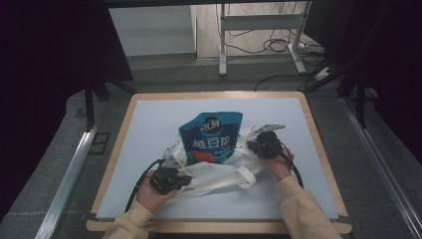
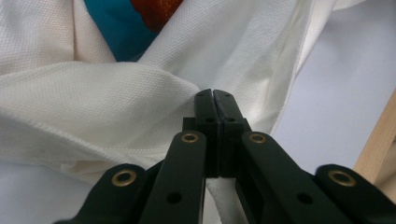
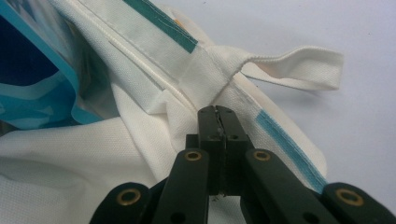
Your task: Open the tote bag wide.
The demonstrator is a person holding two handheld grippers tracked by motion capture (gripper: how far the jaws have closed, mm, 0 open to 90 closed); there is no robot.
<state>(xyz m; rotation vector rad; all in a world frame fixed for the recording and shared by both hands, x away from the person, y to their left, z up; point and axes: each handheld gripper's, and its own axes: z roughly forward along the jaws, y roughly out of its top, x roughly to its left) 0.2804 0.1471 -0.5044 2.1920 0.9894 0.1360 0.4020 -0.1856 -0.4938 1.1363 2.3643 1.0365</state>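
Note:
A blue snack pouch stands partly inside a white cloth bag on the mat. My left gripper is at the bag's near-left side. Its jaws are shut on a fold of the white cloth, and the pouch's blue and orange print shows beyond it. At the bag's right side my right gripper is shut on the bag's rim, just below where a handle loop is sewn on. The pouch lies left of that rim.
The bag rests on a pale mat over a wooden table. A loose handle strap lies on the mat between my hands. Beyond the table stand a desk frame and floor cables.

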